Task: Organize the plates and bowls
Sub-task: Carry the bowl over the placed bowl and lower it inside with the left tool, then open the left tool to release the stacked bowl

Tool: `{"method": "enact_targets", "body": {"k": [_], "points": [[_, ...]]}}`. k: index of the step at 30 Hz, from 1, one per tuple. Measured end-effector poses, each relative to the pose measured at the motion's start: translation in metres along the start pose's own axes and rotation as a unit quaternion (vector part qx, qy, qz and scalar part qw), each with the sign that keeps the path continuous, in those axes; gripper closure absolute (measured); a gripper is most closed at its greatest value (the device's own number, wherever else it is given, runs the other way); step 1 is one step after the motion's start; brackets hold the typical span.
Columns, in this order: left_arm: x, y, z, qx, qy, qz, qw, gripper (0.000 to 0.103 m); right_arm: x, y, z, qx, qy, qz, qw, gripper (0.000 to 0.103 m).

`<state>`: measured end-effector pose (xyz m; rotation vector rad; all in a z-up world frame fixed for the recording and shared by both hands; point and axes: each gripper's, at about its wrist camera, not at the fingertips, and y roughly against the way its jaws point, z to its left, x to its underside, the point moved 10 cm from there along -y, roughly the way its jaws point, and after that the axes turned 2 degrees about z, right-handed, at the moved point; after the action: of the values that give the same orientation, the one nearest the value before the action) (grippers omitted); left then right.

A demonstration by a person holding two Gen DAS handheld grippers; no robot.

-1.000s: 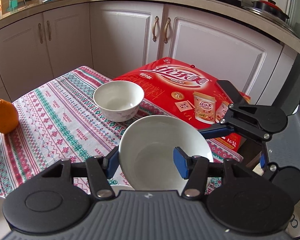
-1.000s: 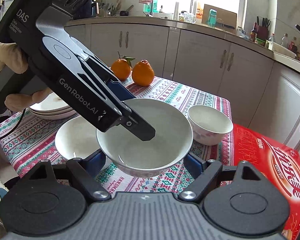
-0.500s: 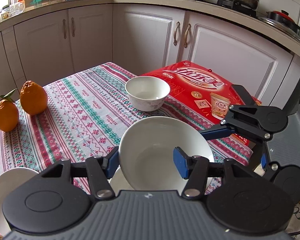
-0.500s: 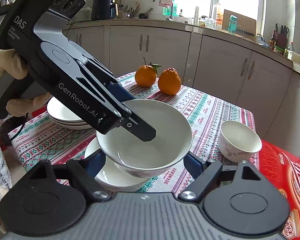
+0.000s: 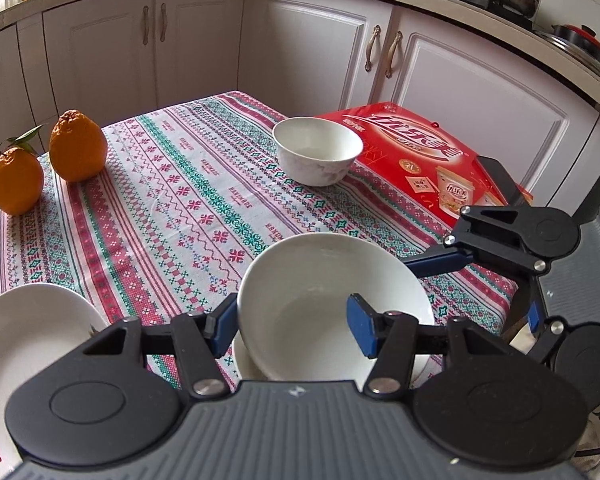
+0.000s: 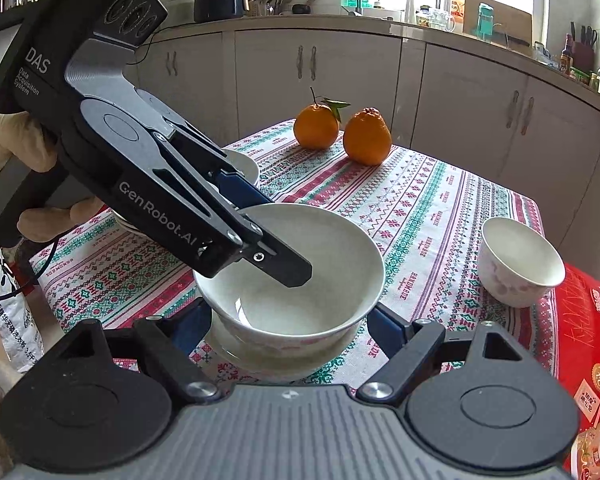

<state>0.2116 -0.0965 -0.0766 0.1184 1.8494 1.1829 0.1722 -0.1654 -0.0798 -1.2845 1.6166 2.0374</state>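
My left gripper (image 5: 292, 326) is shut on the rim of a large white bowl (image 5: 324, 280), one finger inside it and one outside. The bowl (image 6: 300, 264) sits tilted in or just above a second white bowl (image 6: 260, 354) on the tablecloth; I cannot tell whether they touch. My right gripper (image 6: 288, 320) is open, its fingers on either side of the two bowls, apart from them. A small white bowl (image 5: 316, 150) stands farther off, next to the red box; it also shows in the right wrist view (image 6: 518, 262). Stacked white plates (image 5: 24, 328) lie at the left.
Two oranges (image 5: 76, 152) stand at the table's far left corner. A red carton (image 5: 420, 160) lies beside the table on the right. White kitchen cabinets (image 5: 300, 40) run behind. The table edge (image 5: 496, 304) is close on the right.
The large bowl has been carried back from near the small bowl and lowered onto the second bowl. Both grippers moved with it; their jaws have not changed.
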Motion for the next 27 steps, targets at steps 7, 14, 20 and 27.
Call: {"method": "enact_targets", "body": {"k": [7,14,20,27], "points": [[0.0044,-0.0030,0.0002,0.001,0.002,0.006,1.0000,0.047,0.0040,-0.0025,0.0022,-0.005,-0.003,0.007,1.000,0.015],[0.0072,-0.0042,0.0011,0.001,0.000,0.007,1.0000,0.047,0.0060,-0.0057,0.0032,-0.009,-0.004,0.011,1.000,0.015],[0.0077,-0.0046,0.0004,-0.005,-0.008,0.005,0.9999,0.045,0.0082,-0.0070,0.0042,-0.011,-0.004,0.013,1.000,0.015],[0.0055,-0.0029,0.0014,-0.006,-0.010,-0.001,0.9999,0.037,0.0055,-0.0029,0.0061,-0.014,0.000,0.004,1.000,0.014]]}}
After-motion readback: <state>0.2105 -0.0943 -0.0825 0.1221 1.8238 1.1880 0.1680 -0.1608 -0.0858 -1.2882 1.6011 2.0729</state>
